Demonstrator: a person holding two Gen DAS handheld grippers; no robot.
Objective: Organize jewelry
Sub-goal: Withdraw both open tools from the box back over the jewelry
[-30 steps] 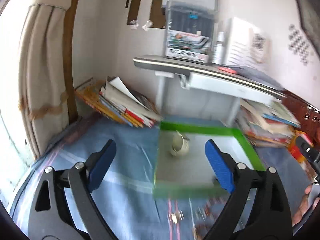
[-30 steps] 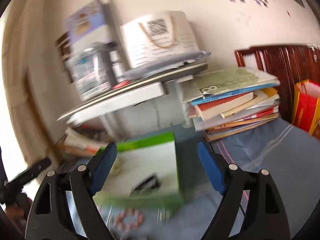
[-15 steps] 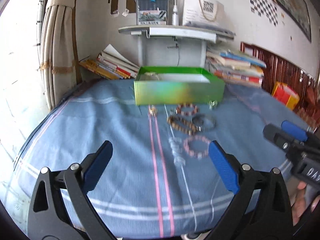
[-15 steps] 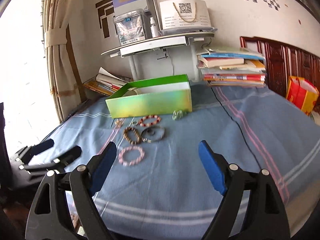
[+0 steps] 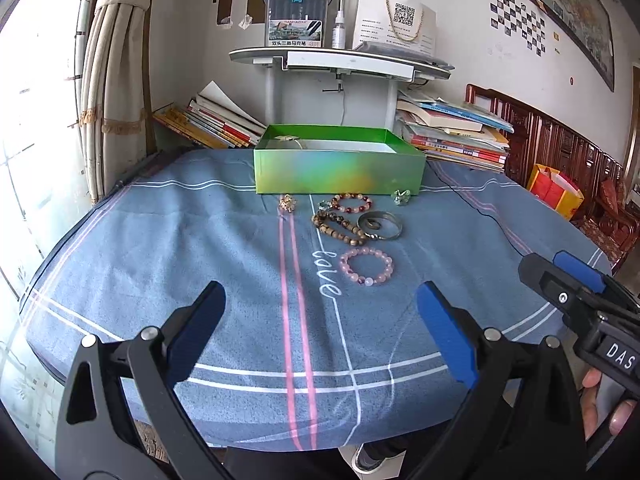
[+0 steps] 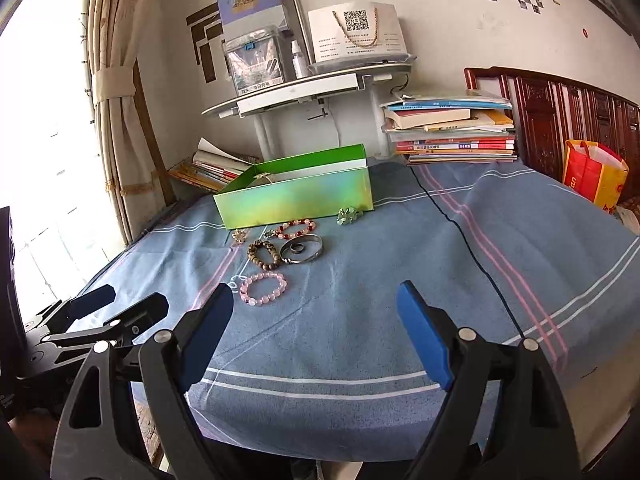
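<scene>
A shiny green open box (image 5: 340, 174) (image 6: 296, 196) stands at the back of the blue cloth (image 5: 200, 264), with a small pale item in its far left corner. In front of it lie a pink bead bracelet (image 5: 367, 266) (image 6: 264, 288), a brown bead bracelet (image 5: 338, 224) (image 6: 264, 254), a red-and-white bead bracelet (image 5: 352, 202) (image 6: 296, 229), a metal bangle (image 5: 380, 225) (image 6: 302, 249), a gold brooch (image 5: 287, 203) and a green charm (image 5: 401, 196) (image 6: 349, 216). My left gripper (image 5: 320, 328) and right gripper (image 6: 316, 332) are both open and empty, held back near the front edge.
Book stacks stand behind the box on the left (image 5: 212, 124) and right (image 5: 452, 132). A white shelf (image 5: 340, 60) holds boxes. A black cable (image 6: 468, 248) crosses the cloth on the right. A curtain (image 5: 116, 80) hangs at left, a red bag (image 6: 592, 176) at right.
Both grippers have pulled back from over the box to the front edge of the cloth. The view has steadied and the loose jewelry now lies in full sight.
</scene>
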